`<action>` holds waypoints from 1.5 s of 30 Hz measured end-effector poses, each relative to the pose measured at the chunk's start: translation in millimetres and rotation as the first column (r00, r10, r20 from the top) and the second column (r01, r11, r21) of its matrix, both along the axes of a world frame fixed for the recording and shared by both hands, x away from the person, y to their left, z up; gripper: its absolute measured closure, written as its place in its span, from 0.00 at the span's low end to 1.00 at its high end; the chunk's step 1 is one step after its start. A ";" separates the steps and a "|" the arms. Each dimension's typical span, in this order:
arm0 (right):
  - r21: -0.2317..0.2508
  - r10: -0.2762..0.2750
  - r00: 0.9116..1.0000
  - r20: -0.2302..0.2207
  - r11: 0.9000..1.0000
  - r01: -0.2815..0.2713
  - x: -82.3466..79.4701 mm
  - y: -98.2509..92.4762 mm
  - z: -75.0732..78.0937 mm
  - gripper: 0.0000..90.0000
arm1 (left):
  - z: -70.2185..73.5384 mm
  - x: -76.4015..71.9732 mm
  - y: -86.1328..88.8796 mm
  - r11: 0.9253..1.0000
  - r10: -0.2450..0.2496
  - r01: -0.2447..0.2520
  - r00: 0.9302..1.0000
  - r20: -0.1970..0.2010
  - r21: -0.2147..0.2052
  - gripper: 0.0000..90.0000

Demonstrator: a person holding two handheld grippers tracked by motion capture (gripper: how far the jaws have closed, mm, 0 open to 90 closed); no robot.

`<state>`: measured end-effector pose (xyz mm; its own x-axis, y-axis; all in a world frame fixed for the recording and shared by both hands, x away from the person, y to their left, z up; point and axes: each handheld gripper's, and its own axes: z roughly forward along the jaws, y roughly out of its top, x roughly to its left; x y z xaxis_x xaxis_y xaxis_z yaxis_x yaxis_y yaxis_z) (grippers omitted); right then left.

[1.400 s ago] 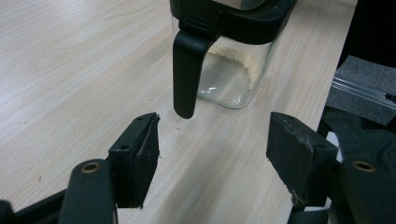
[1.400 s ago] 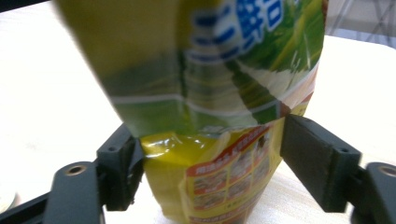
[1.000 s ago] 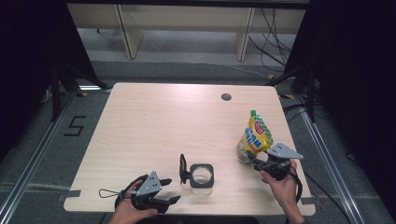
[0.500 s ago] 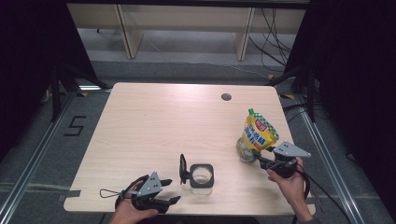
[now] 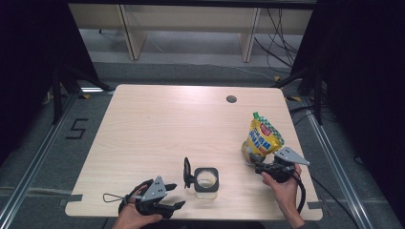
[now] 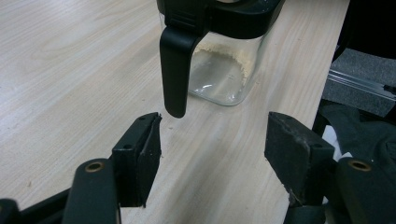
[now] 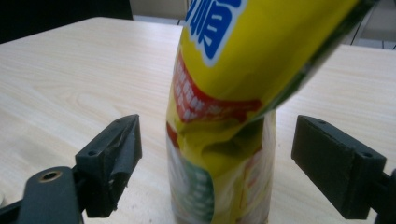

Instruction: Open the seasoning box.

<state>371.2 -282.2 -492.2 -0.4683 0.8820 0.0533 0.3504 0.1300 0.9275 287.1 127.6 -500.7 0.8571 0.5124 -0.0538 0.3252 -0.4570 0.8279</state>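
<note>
A yellow pouch point(image 5: 264, 138) stands bent over just beside the right gripper point(image 5: 260, 168) (jaws just opened), near the table's point(image 5: 167, 124) right edge.

You work in a lab recording booth: black curtains point(image 5: 28, 71), floor rails point(image 5: 33, 157), loose cables point(image 5: 277, 38), bare wooden table point(image 5: 167, 124).

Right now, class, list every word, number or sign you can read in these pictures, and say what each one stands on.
"5": painted in white on the grey floor left of the light wooden table.
Blue characters on white, top of the yellow plastic pouch: cut off by the frame, unreadable.
White print on the pouch's red band: too blurred to read.
Red and blue label on the pouch in the high view: too small to read.
</note>
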 end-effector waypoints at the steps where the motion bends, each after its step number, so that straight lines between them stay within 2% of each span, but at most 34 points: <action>1: 0.004 -0.011 0.999 0.033 1.000 0.011 1.6 1.4 -1.6 0.18 | -0.7 -0.6 -0.9 1.000 0.001 -0.001 1.000 -0.009 -0.010 0.39; 2: 0.004 -0.011 0.999 0.033 1.000 0.011 1.6 1.4 -1.6 0.18 | -0.7 -0.6 -0.9 1.000 0.001 -0.001 1.000 -0.009 -0.010 0.39; 4: -0.032 -0.015 0.997 0.076 0.999 0.018 5.6 2.1 -3.6 0.18 | -0.9 -0.5 -1.3 1.000 -0.002 0.002 1.000 -0.011 -0.007 0.39; 6: -0.016 -0.006 0.995 0.098 1.000 0.007 10.4 5.2 -8.0 0.19 | -1.0 -0.5 -1.5 1.000 -0.006 0.006 1.000 -0.004 -0.012 0.39; 8: -0.013 -0.009 0.996 0.092 1.000 0.010 10.1 6.0 -7.9 0.19 | -1.0 -0.8 -1.6 1.000 -0.005 0.005 1.000 -0.006 -0.012 0.39; 9: -0.015 -0.006 0.991 0.132 1.000 0.008 13.1 6.4 -9.9 0.20 | -1.3 -0.8 -1.7 1.000 -0.003 0.003 1.000 -0.008 -0.013 0.39; 12: -0.019 -0.021 0.989 0.144 1.000 0.025 13.8 6.6 -10.7 0.21 | -1.4 -0.7 -2.1 1.000 -0.005 0.005 1.000 -0.007 -0.016 0.39; 13: -0.002 -0.029 0.990 0.142 1.000 0.030 14.8 8.1 -11.9 0.22 | -0.7 0.6 -0.5 1.000 -0.013 0.013 1.000 0.005 0.018 0.39; 14: -0.002 -0.029 0.990 0.142 1.000 0.030 14.8 8.1 -11.9 0.22 | -1.1 -0.1 -1.5 1.000 -0.011 0.011 1.000 -0.004 -0.002 0.39; 15: 0.007 -0.040 0.986 0.160 0.999 0.040 17.2 7.7 -12.7 0.24 | -0.9 -0.3 -1.8 1.000 -0.018 0.018 1.000 -0.012 -0.004 0.39; 16: 0.029 -0.038 0.990 0.139 0.999 0.035 17.3 8.8 -13.1 0.24 | -0.9 -0.3 -1.8 1.000 -0.018 0.018 1.000 -0.012 -0.004 0.39; 17: 0.024 -0.036 0.993 0.112 0.999 0.033 17.9 8.7 -13.4 0.24 | -1.1 -1.0 -2.3 1.000 -0.012 0.012 1.000 -0.010 -0.005 0.39; 18: 0.024 -0.036 0.993 0.112 0.999 0.033 17.9 8.7 -13.4 0.24 | -0.9 -1.1 -2.4 1.000 -0.011 0.011 1.000 -0.011 -0.004 0.39; 20: -0.008 -0.053 0.995 0.080 0.999 0.053 20.1 12.8 -19.7 0.22 | -1.2 -0.6 -2.2 1.000 -0.018 0.018 1.000 -0.013 -0.008 0.39; 27: -0.010 -0.065 0.993 0.099 0.998 0.066 25.6 14.8 -22.2 0.27 | -1.1 -0.3 -1.7 1.000 -0.022 0.022 1.000 -0.007 -0.006 0.39; 28: -0.007 -0.070 0.994 0.087 0.997 0.071 24.8 15.5 -21.5 0.27 | -0.9 -0.7 -2.0 1.000 -0.023 0.023 1.000 -0.015 -0.005 0.39; 29: -0.008 -0.068 0.994 0.087 0.998 0.069 25.3 15.4 -21.5 0.28 | -1.3 -1.2 -2.3 1.000 -0.018 0.018 1.000 -0.005 -0.005 0.39; 30: -0.002 -0.085 0.990 0.111 0.996 0.086 27.0 16.2 -22.9 0.28 | -1.3 -1.2 -2.3 1.000 -0.018 0.018 1.000 -0.005 -0.005 0.39; 34: 0.033 -0.105 0.990 0.096 0.994 0.103 28.3 16.5 -22.9 0.28 | -1.4 -0.9 -2.4 1.000 -0.023 0.023 1.000 -0.005 0.006 0.39; 38: 0.027 -0.094 0.992 0.081 0.995 0.092 30.2 15.5 -22.3 0.28 | -1.5 -1.3 -2.7 1.000 -0.021 0.021 1.000 0.000 0.005 0.39; 40: 0.027 -0.096 0.992 0.076 0.995 0.094 31.0 15.7 -22.1 0.29 | -1.9 -1.5 -3.6 1.000 -0.024 0.024 1.000 -0.003 -0.012 0.39; 41: 0.016 -0.072 0.994 0.080 0.997 0.071 32.3 14.1 -21.7 0.30 | -1.9 -1.6 -3.6 1.000 -0.023 0.023 1.000 -0.002 -0.013 0.39; 42: 0.011 -0.072 0.994 0.080 0.997 0.071 32.3 14.2 -21.7 0.31 | -1.4 -1.4 -3.2 1.000 -0.025 0.025 1.000 0.005 -0.003 0.39; 44: 0.005 -0.084 0.990 0.110 0.996 0.084 32.7 15.9 -22.8 0.32 | -1.8 -1.7 -4.1 1.000 -0.024 0.024 1.000 0.001 -0.016 0.39; 45: 0.004 -0.066 0.993 0.093 0.998 0.066 32.5 15.4 -21.8 0.32 | -0.8 -1.4 -3.0 1.000 -0.031 0.031 1.000 0.002 0.000 0.39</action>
